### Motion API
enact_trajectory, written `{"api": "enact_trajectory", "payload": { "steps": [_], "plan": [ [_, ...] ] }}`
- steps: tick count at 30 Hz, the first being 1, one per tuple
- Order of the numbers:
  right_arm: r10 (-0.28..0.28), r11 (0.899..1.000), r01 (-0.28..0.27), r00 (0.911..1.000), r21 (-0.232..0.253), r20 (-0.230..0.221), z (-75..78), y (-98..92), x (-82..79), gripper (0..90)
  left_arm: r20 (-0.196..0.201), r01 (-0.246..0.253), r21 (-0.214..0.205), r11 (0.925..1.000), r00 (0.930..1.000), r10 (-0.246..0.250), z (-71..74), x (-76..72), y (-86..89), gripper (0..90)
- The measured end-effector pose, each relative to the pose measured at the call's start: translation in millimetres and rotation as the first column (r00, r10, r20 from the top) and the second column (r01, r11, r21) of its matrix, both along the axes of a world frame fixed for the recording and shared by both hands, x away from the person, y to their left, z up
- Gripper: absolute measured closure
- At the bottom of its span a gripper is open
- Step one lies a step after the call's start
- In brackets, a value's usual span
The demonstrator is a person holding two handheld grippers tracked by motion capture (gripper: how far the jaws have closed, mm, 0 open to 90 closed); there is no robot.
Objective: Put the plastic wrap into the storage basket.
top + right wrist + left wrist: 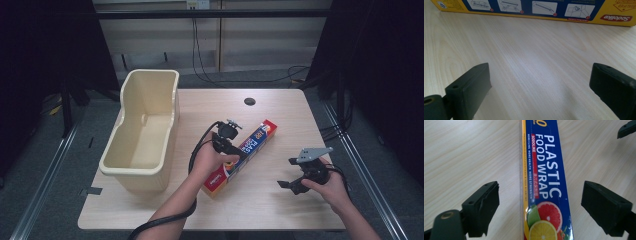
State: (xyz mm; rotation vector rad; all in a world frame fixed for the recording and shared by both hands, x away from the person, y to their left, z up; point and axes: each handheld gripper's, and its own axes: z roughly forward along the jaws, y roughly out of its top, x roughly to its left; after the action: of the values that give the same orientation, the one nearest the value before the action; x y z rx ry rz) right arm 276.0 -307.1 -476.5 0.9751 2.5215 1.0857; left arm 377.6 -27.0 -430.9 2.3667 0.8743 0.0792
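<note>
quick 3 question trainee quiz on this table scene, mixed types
1. True or false: the left tool is clamped on the plastic wrap box.
2. What stands at the table's left edge? A) beige bin B) metal pot C) cardboard crate
3. Fill in: the right tool's jaws have only bare ___ between them.

Key: 1 false, its jaws straddle the box with gaps either side; 2 A, the beige bin; 3 table.
</note>
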Motion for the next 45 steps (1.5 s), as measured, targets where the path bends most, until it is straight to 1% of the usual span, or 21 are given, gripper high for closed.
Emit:
{"api": "enact_trajectory", "payload": {
  "steps": [2, 3, 5, 11, 13, 14, 15, 16, 23, 26, 28, 29, 31, 32, 34, 35, 37, 39, 42, 43, 45],
  "plan": [
    [0.002, 1.000, -0.002, 1.0000, 0.003, -0.002, 0.0, -0.3, 0.1, 3.3, -0.012, 0.006, 0.011, 0.9999, 0.9999, -0.006, -1.4, 3.2, -2.3, 18.9],
    [-0.001, 1.000, 0.001, 1.0000, 0.003, -0.002, 0.0, -0.2, 0.1, 3.3, -0.011, 0.005, -0.007, 1.0000, 0.9999, -0.005, -2.6, 4.1, -4.0, 20.3],
    [-0.001, 1.000, 0.001, 1.0000, 0.004, -0.002, 0.1, -0.2, 0.2, 3.3, -0.005, 0.010, -0.013, 0.9999, 0.9999, -0.010, -3.5, 5.2, -5.7, 20.6],
    [0.001, 1.000, 0.000, 1.0000, 0.007, -0.005, 0.4, -0.7, 1.1, 3.3, -0.039, 0.006, 0.022, 0.9997, 0.9992, -0.005, -11.4, 7.2, -16.7, 23.8],
    [0.003, 1.000, -0.003, 1.0000, 0.011, 0.000, 0.7, -1.4, 1.5, 3.3, -0.061, -0.006, 0.016, 0.9999, 0.9981, 0.007, -14.0, 7.6, -19.8, 24.1],
    [-0.001, 1.000, 0.001, 1.0000, 0.014, -0.002, 0.9, -1.4, 1.2, 3.3, -0.059, 0.000, 0.033, 0.9995, 0.9982, 0.002, -15.4, 8.2, -21.7, 24.1],
    [0.001, 1.000, -0.001, 1.0000, 0.013, -0.003, 1.0, -1.7, 1.3, 3.3, -0.059, 0.000, 0.033, 0.9995, 0.9982, 0.002, -15.4, 8.2, -21.7, 24.3],
    [0.000, 1.000, 0.000, 1.0000, 0.017, -0.004, 1.1, -1.7, 1.2, 3.3, -0.077, 0.002, 0.050, 0.9988, 0.9970, 0.002, -17.9, 9.8, -24.3, 24.9],
    [-0.010, 0.999, 0.010, 0.9999, 0.031, -0.001, 2.1, -3.2, 1.3, 3.3, -0.092, 0.014, 0.081, 0.9966, 0.9957, -0.007, -24.8, 12.8, -31.3, 26.0],
    [-0.014, 1.000, 0.014, 0.9999, 0.027, 0.001, 2.6, -4.3, 0.8, 3.3, -0.105, -0.008, 0.090, 0.9959, 0.9943, 0.018, -31.8, 13.8, -34.6, 27.3],
    [-0.010, 0.999, 0.010, 0.9999, 0.032, 0.001, 2.5, -4.7, 0.9, 3.3, -0.105, 0.000, 0.088, 0.9961, 0.9944, 0.010, -33.3, 14.4, -35.3, 30.1],
    [-0.008, 0.999, 0.008, 1.0000, 0.032, 0.002, 2.4, -5.2, 1.0, 3.3, -0.119, -0.003, 0.097, 0.9953, 0.9928, 0.014, -34.6, 14.7, -36.2, 30.1],
    [-0.012, 0.999, 0.012, 0.9999, 0.036, -0.001, 2.4, -5.5, 0.5, 3.3, -0.110, -0.016, 0.108, 0.9940, 0.9936, 0.028, -37.1, 14.8, -38.2, 33.3],
    [-0.011, 0.999, 0.011, 0.9999, 0.037, -0.002, 2.4, -5.4, 0.3, 3.4, -0.120, -0.015, 0.109, 0.9939, 0.9924, 0.029, -37.3, 16.4, -38.4, 33.7],
    [-0.010, 0.999, 0.010, 0.9999, 0.036, 0.000, 2.4, -5.5, 0.4, 3.3, -0.116, -0.023, 0.112, 0.9934, 0.9926, 0.036, -36.6, 16.1, -38.7, 36.8],
    [-0.008, 0.999, 0.008, 1.0000, 0.038, 0.001, 2.5, -5.6, 0.3, 3.4, -0.106, -0.019, 0.128, 0.9916, 0.9938, 0.033, -34.2, 16.3, -38.8, 39.5],
    [-0.009, 0.999, 0.009, 1.0000, 0.038, 0.000, 2.5, -5.6, 0.2, 3.4, -0.120, -0.019, 0.141, 0.9899, 0.9922, 0.036, -31.7, 16.2, -38.9, 40.0],
    [-0.012, 0.999, 0.012, 0.9999, 0.044, -0.001, 2.6, -6.6, -0.7, 3.4, -0.155, -0.008, 0.155, 0.9879, 0.9873, 0.032, -27.8, 16.5, -35.4, 40.3],
    [-0.014, 0.999, 0.014, 0.9999, 0.046, -0.004, 2.2, -7.3, -1.1, 3.4, -0.167, -0.007, 0.164, 0.9865, 0.9854, 0.034, -24.4, 17.0, -32.6, 40.4],
    [-0.009, 0.999, 0.010, 0.9999, 0.044, -0.006, 1.7, -7.4, -0.8, 3.4, -0.176, 0.010, 0.172, 0.9851, 0.9843, 0.020, -21.5, 18.7, -29.8, 40.4],
    [-0.013, 0.999, 0.013, 0.9999, 0.041, -0.007, 1.0, -7.1, -0.6, 3.4, -0.194, -0.012, 0.160, 0.9870, 0.9799, 0.044, -18.3, 18.4, -27.1, 40.4]
  ]
}}
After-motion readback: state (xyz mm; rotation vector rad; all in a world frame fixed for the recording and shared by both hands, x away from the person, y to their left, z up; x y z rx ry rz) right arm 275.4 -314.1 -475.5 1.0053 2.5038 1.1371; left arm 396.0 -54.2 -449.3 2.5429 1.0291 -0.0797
